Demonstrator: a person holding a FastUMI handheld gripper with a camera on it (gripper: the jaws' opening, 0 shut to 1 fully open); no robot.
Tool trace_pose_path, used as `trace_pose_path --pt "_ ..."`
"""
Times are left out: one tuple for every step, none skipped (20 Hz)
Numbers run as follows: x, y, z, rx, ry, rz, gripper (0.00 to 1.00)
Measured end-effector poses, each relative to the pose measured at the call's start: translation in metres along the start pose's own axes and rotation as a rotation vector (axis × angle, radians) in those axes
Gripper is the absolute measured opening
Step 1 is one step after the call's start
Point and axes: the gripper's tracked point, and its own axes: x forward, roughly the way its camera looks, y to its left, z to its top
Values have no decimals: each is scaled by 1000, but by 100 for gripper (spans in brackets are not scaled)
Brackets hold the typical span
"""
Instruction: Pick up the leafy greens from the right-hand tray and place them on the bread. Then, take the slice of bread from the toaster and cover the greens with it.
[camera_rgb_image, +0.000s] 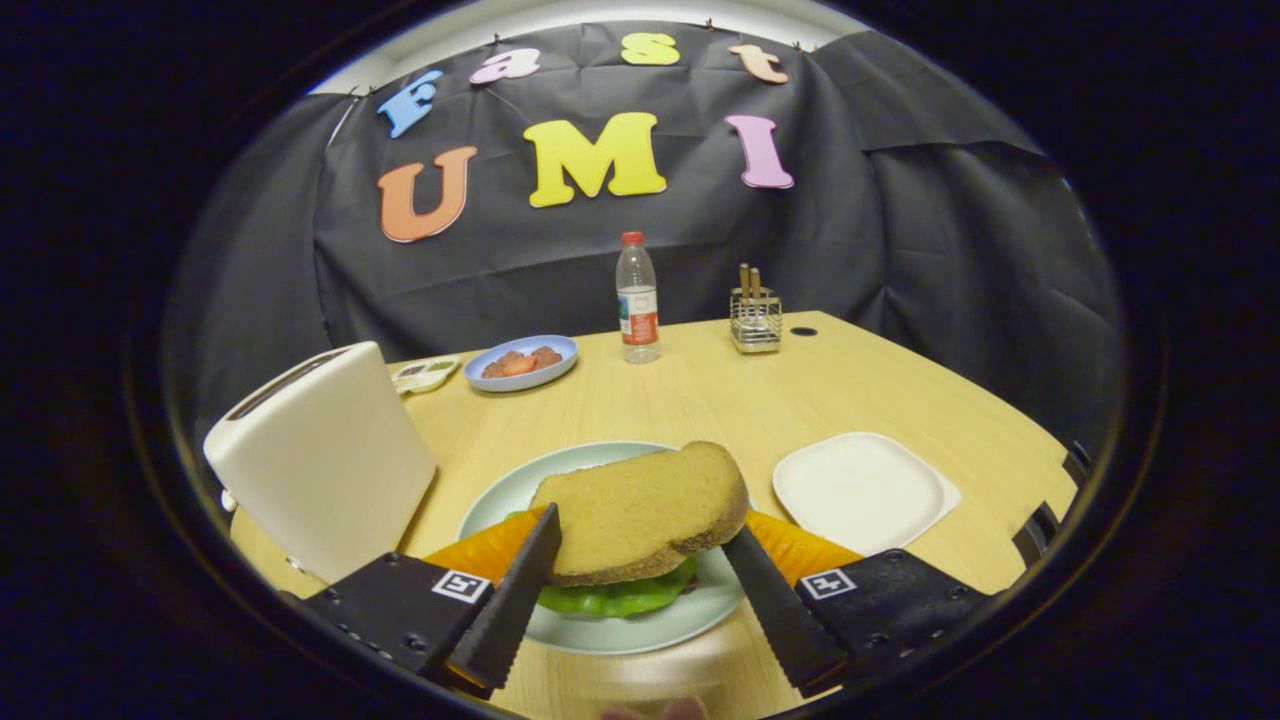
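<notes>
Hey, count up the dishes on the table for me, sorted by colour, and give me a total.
Pale green plate, under the bread and greens, between the open gripper fingers: 1
White square tray, right of it: 1
Blue plate, holding food, beyond the toaster: 1
Small white dish, beside the blue plate: 1
Total: 4

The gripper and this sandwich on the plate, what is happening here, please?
A person is building a sandwich with a hand-held gripper. The top slice of bread sits between its fingers, one on each side, over the leafy greens on the pale green plate. I cannot tell if the fingers are pressing the slice. The white tray lies to the right, and the toaster stands to the left.
</notes>
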Motion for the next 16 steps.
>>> trace_pose_path --pt "-1 -5 0 -14 -1 -14 98" --pt "-4 -9 2 -28 -7 -24 98" --pt "-5 -12 3 -44 -10 -33 98" --pt "-3 -14 3 -71 -3 -38 98" --pt "0 -14 -1 -111 21 -29 98" --pt "1 -13 -5 -139 45 -18 98" --pt "3 -13 -10 -159 72 -10 98" --pt "2 -16 -7 -173 69 -10 99" --pt "2 -18 -3 -187 53 -13 99" --pt "1 -20 2 -210 47 -20 99" --pt "-1 -20 1 -238 48 -21 98" --pt "-2 -20 0 -269 62 -16 98" --pt "-3 -20 0 -298 67 -6 99" --pt "-5 -17 2 -318 62 17 99" --pt "-7 -13 4 -321 58 38 99" --pt "-9 -8 5 -304 60 71 98"
